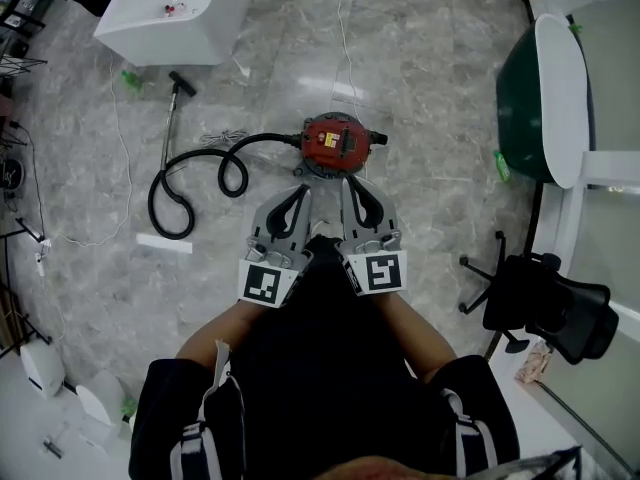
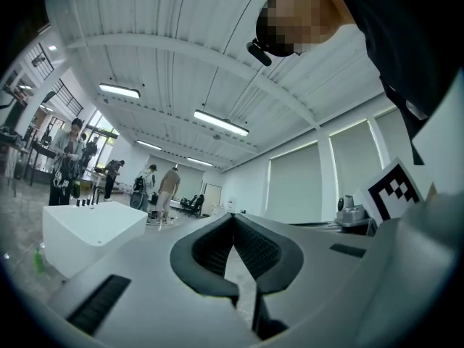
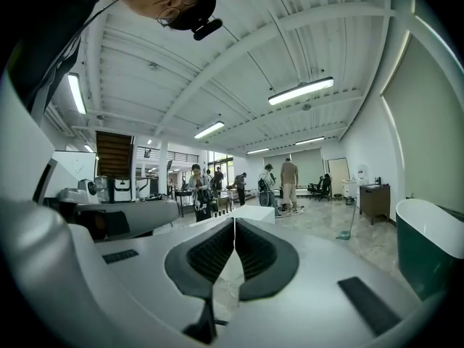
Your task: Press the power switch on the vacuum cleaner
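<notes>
The vacuum cleaner (image 1: 335, 145) sits just ahead of the fingertips of the left gripper (image 1: 303, 188) and right gripper (image 1: 348, 182), its hose (image 1: 200, 181) left of them, a box (image 1: 175, 13) far ahead-left, a chair (image 1: 545, 303) well right.

No legible text, brand, number or sign is found. A small yellow label (image 1: 326, 139) is noted on the red round-topped vacuum cleaner (image 1: 340, 146); its print cannot be read. The left cube's black-and-white square marker (image 1: 263, 285) and the right cube's marker (image 1: 380, 272) bear patterns only.
</notes>
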A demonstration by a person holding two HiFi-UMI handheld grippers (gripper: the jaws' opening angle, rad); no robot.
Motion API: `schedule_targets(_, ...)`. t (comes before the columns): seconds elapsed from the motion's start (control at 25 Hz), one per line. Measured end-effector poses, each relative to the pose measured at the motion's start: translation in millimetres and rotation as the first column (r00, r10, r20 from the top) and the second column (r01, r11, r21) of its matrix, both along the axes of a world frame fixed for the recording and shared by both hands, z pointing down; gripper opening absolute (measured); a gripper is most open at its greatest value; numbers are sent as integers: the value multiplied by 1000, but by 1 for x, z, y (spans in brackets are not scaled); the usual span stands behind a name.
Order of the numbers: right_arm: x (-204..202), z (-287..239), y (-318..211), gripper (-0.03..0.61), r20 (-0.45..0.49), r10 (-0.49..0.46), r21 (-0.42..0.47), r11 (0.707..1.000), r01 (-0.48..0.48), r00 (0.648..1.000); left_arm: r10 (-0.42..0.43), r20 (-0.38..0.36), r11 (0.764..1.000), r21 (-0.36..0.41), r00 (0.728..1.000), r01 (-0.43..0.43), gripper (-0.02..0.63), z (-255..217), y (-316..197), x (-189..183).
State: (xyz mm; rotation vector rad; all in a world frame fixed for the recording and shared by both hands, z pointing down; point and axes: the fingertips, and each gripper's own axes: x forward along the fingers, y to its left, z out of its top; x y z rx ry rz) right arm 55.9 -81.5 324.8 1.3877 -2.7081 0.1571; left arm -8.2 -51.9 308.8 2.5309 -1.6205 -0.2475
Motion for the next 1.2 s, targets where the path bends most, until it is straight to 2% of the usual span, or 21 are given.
schedule_targets(0.28,1,22,-21,20,-26,-16,-58,998,15,1000,-55,-18,996,-71,998,53,18,14,-7,-6)
schedule_targets(0.44,0,32,-39,20,-45,-23,-75,997,19,999,-62,-32,997,-56,998,60,18,14,-10,-9)
schedule_targets(0.72,-8,56,-54,20,-139,-82,-120,991,66,987,-74,-1,995,-66,997,74,18,22,-14,-13)
schedule_targets(0.88,-13,83,-60,20,-169,-112,-156,984,86,979,-88,-12,994,-63,996,87,18,26,-19,-18)
schedule_targets(1.2,-12,133,-70,20,-236,-176,-169,976,138,956,-116,-10,990,-80,993,115,18,28,-16,-23)
